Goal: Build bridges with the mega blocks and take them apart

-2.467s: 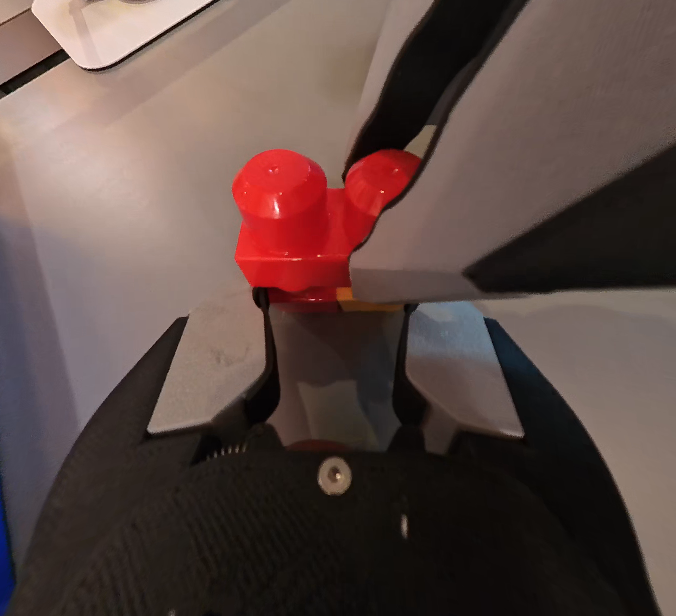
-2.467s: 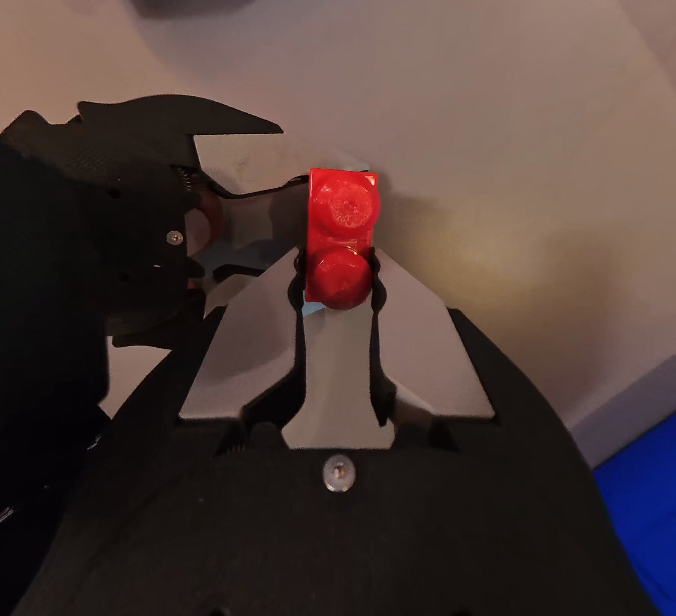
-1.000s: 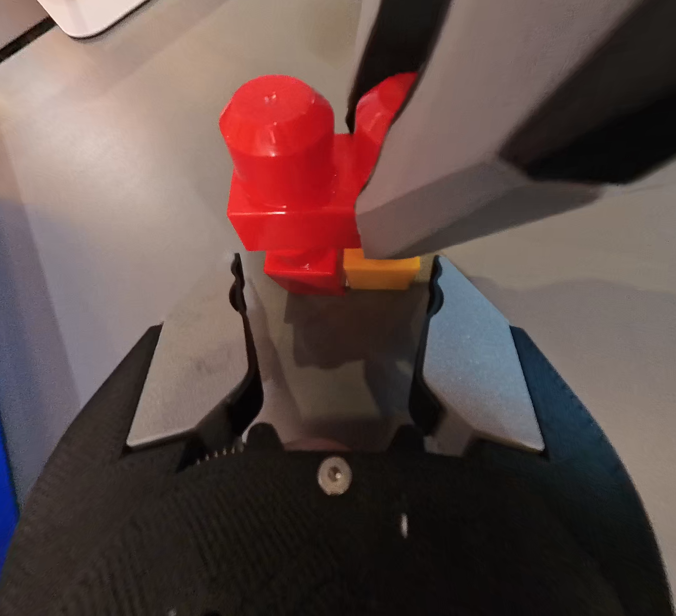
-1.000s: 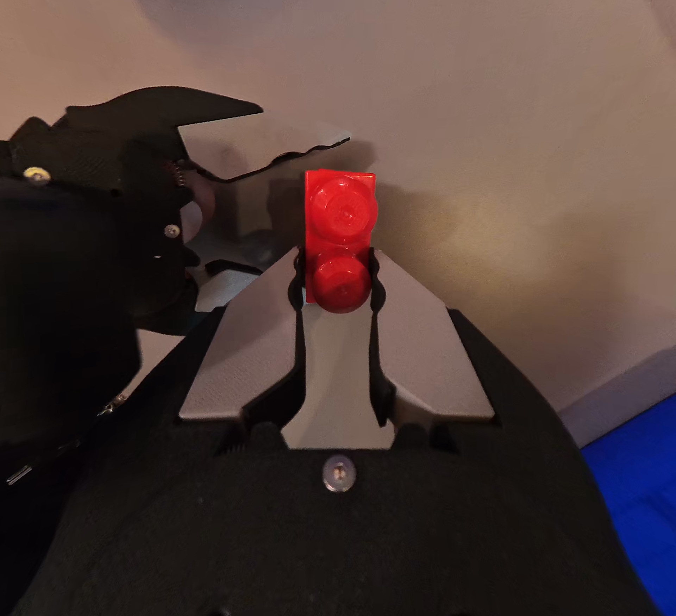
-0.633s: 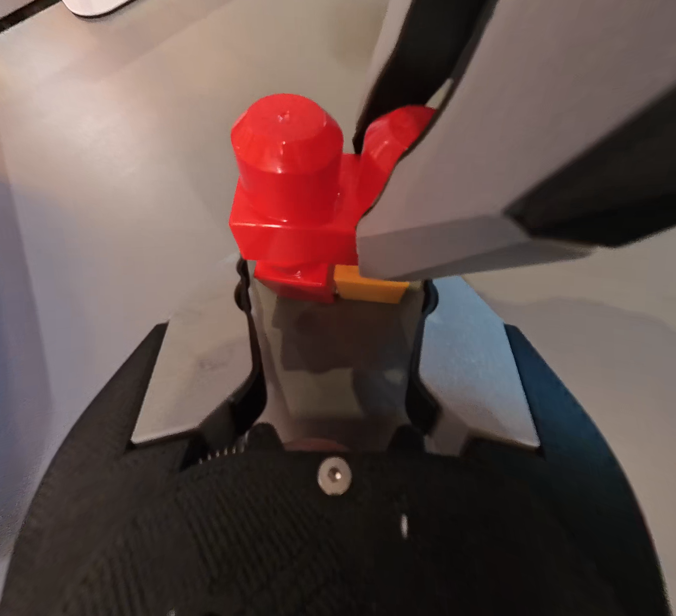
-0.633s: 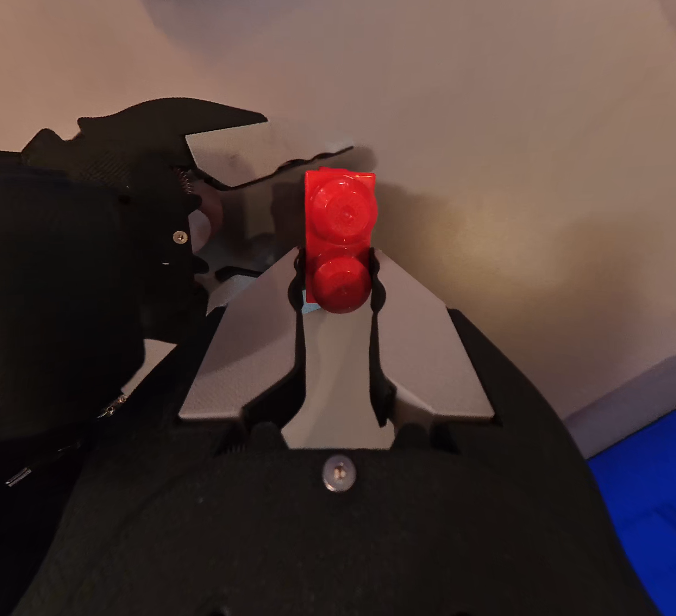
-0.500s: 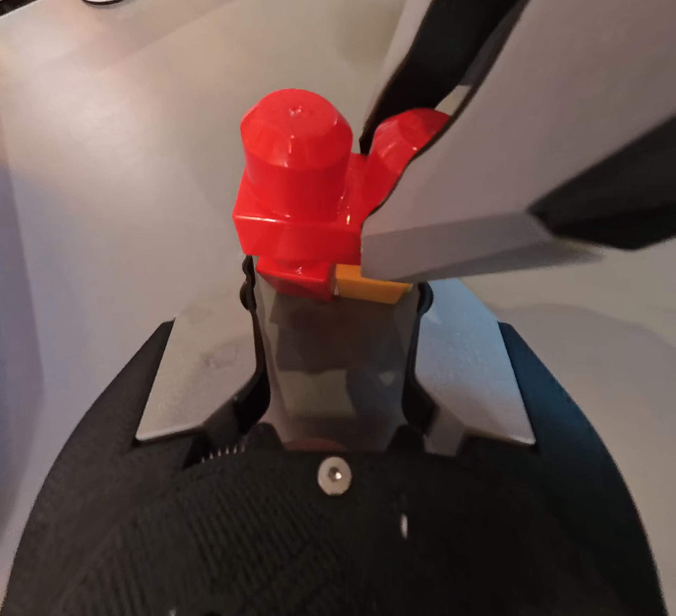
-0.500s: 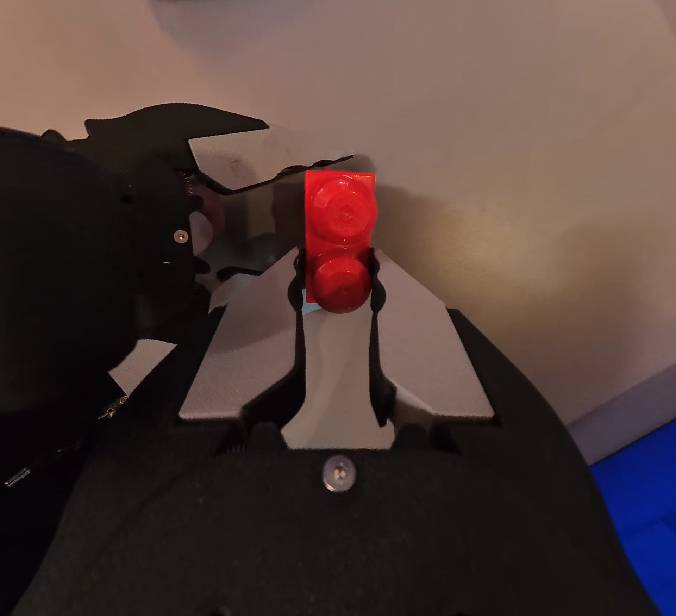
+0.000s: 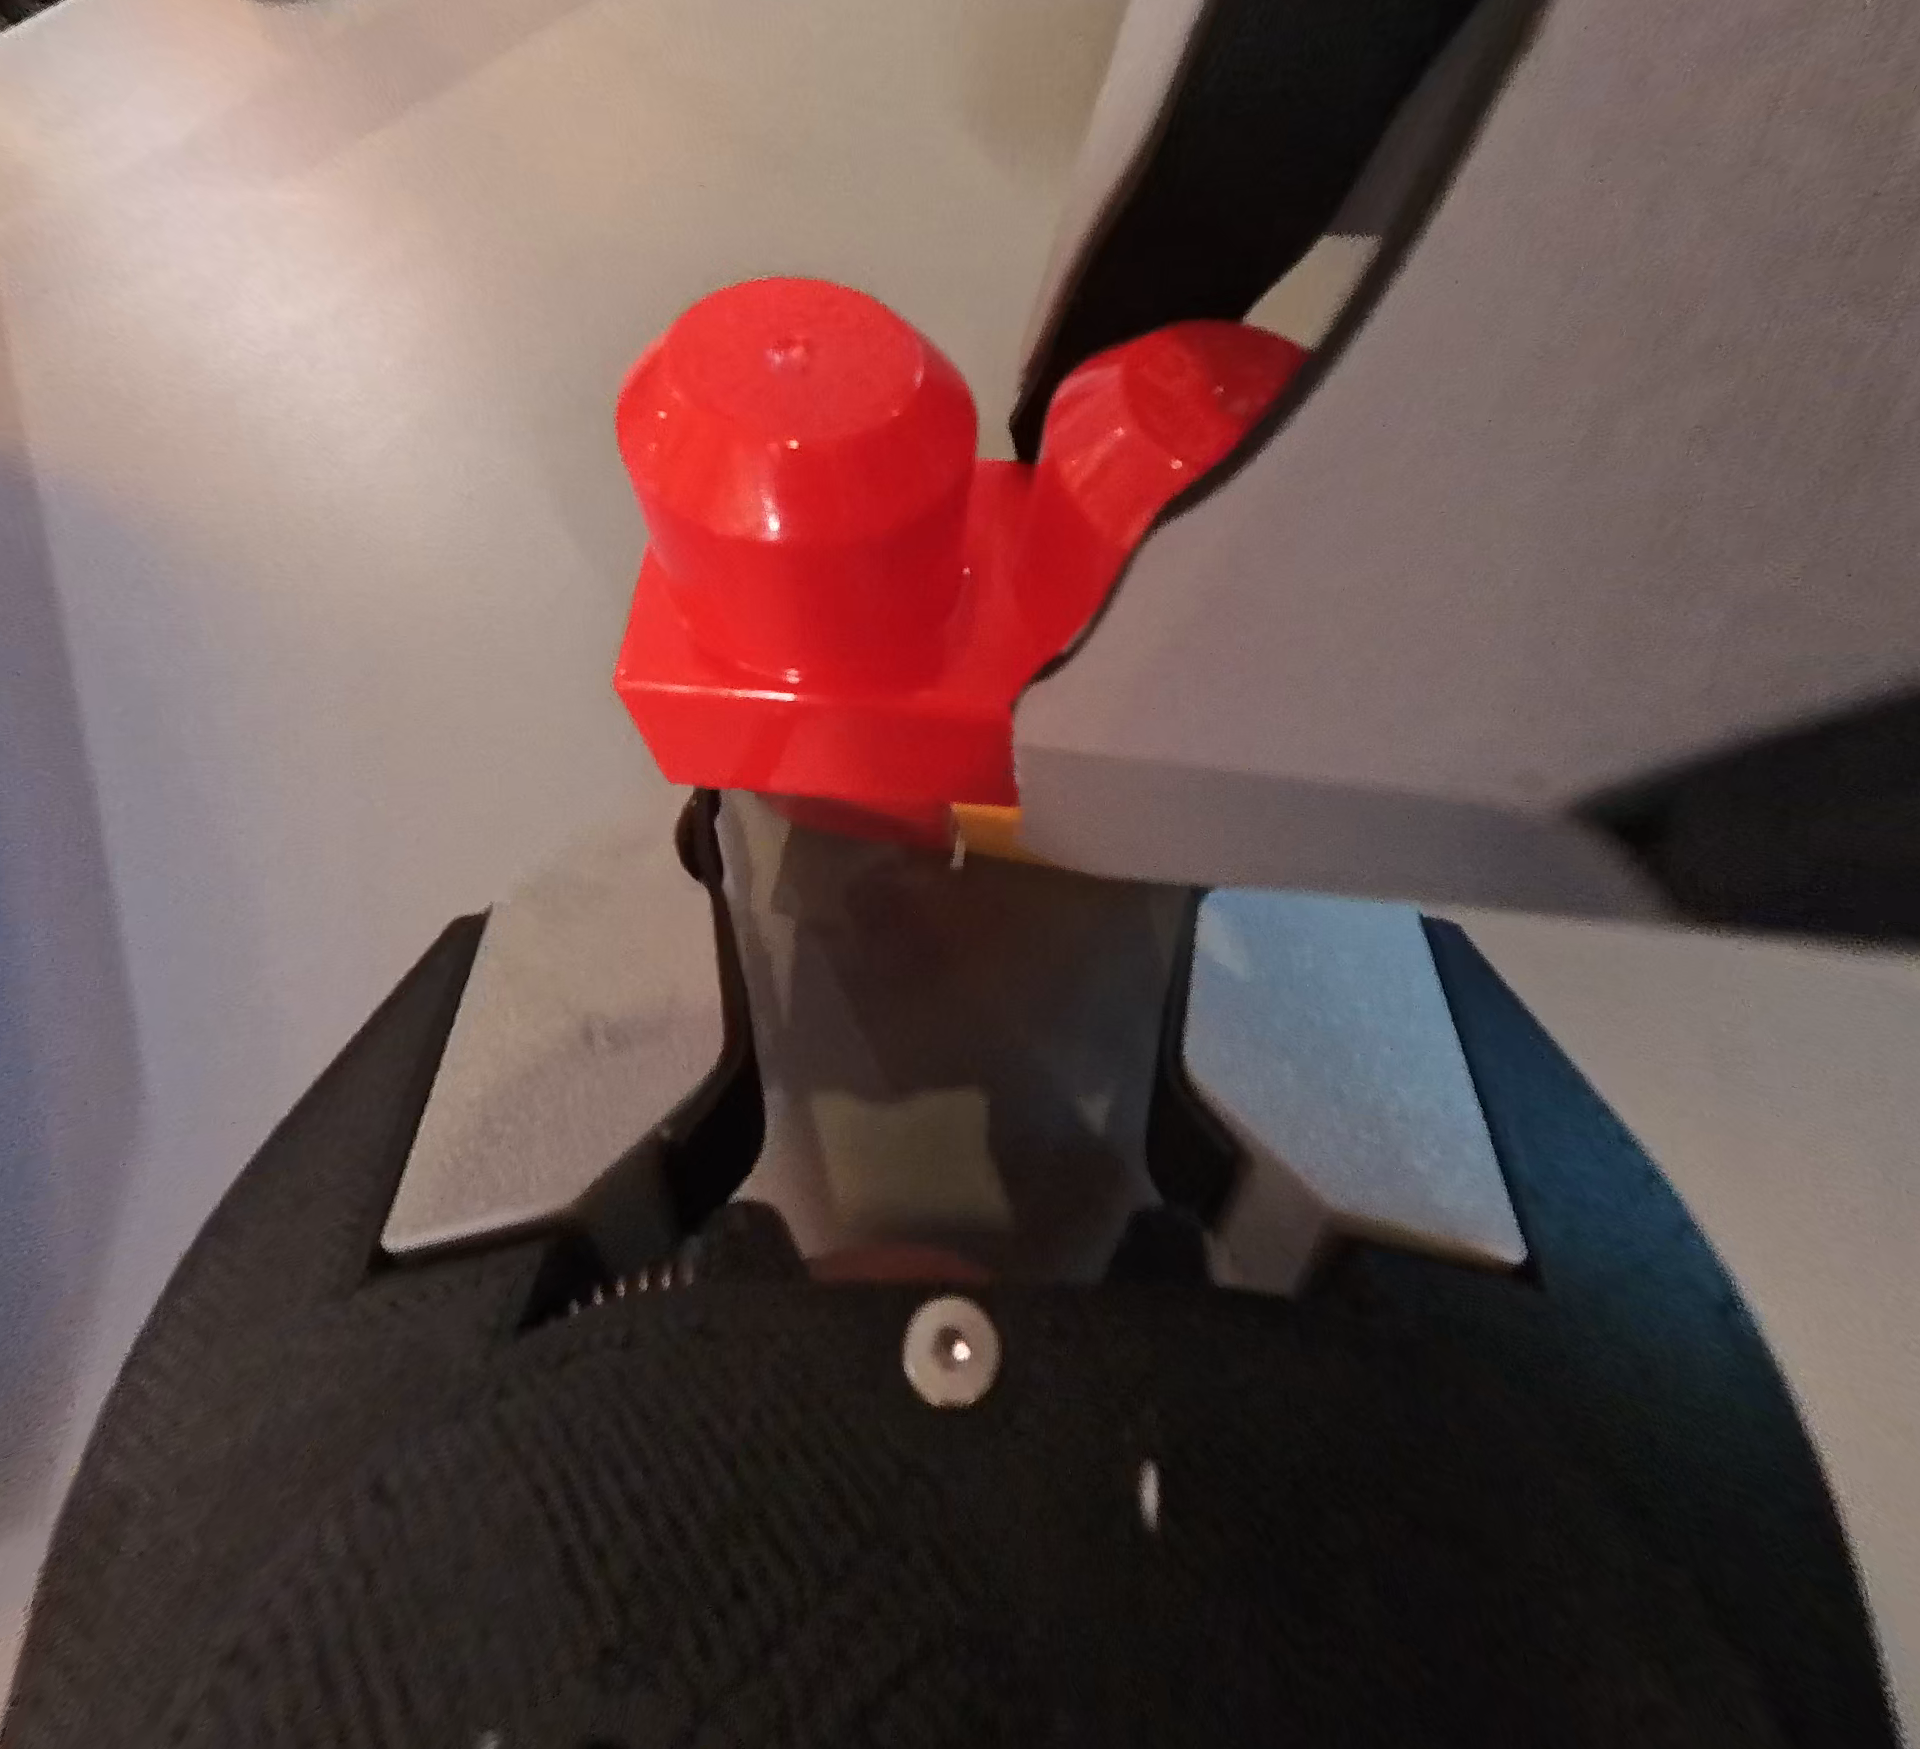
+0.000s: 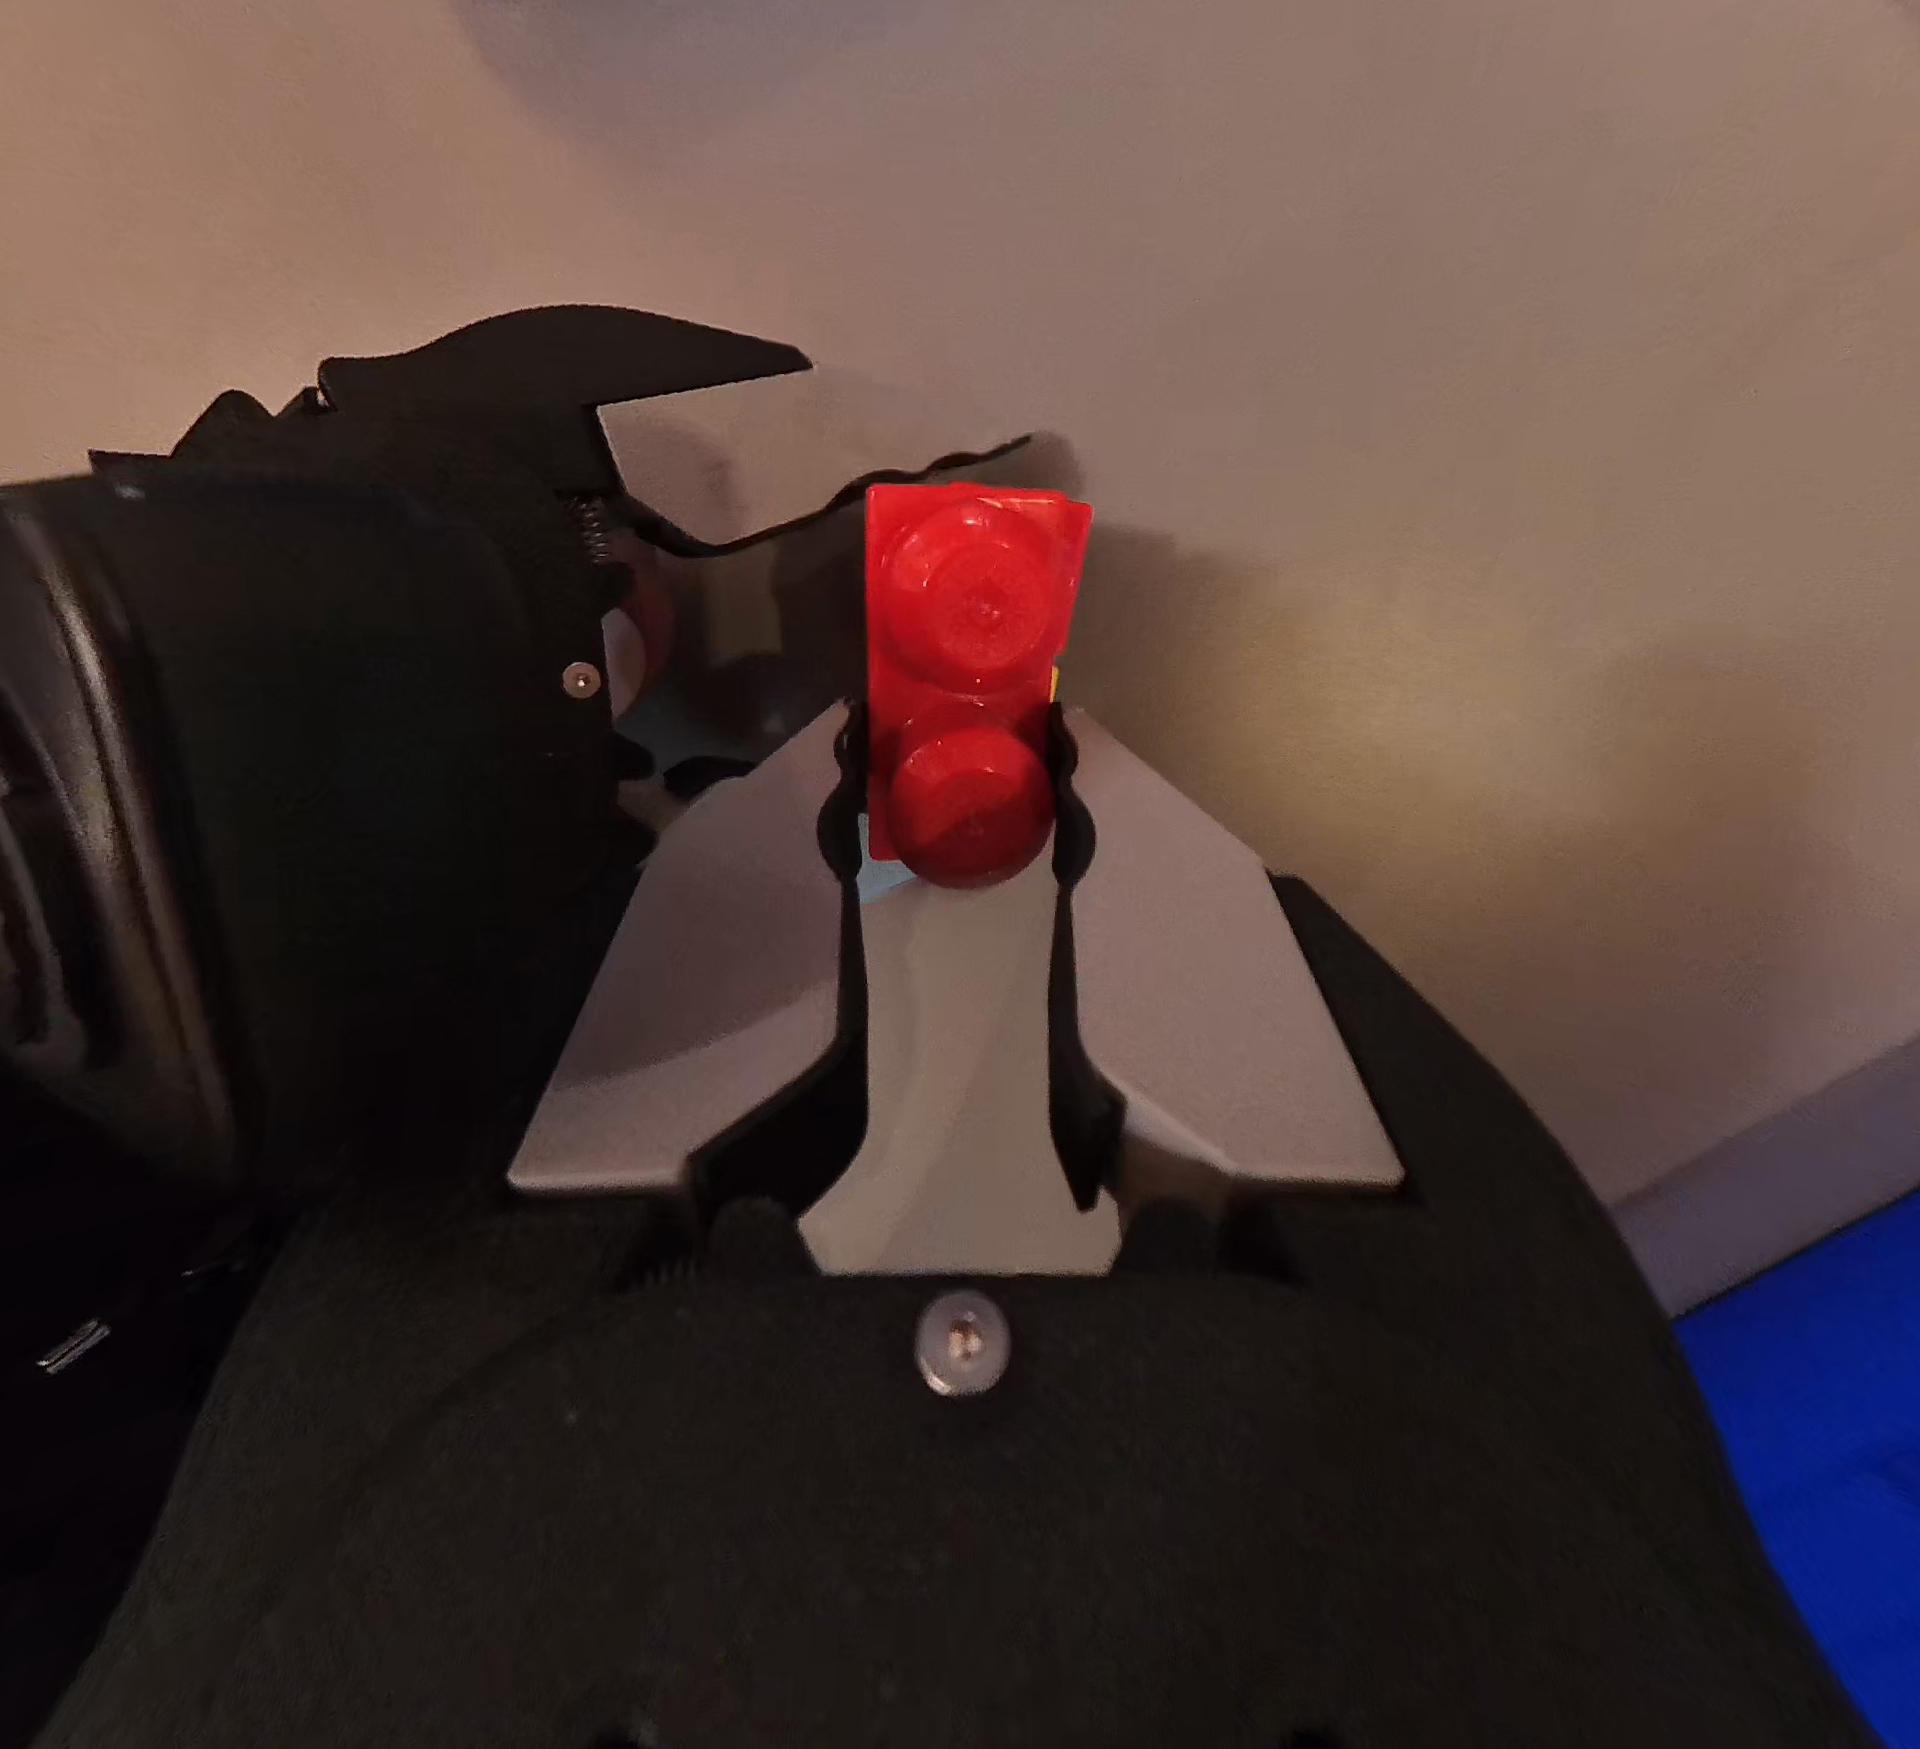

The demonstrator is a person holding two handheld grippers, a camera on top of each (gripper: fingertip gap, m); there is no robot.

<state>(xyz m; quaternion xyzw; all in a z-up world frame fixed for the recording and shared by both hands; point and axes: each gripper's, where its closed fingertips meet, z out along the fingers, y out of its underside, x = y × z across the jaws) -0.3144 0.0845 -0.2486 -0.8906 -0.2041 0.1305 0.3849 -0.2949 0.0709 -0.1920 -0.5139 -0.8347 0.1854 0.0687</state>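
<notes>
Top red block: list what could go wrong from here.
1. The right gripper pinches only one stud end of the top red block, so it may twist or slip.
2. The left gripper fingers look spread around the lower red block and orange block, so these may lift along.

No readable text, label, brand, number or sign shows in either wrist view.

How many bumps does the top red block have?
2. One bump stands free at the block's far end; the other bump sits between the right gripper's fingers.
</notes>
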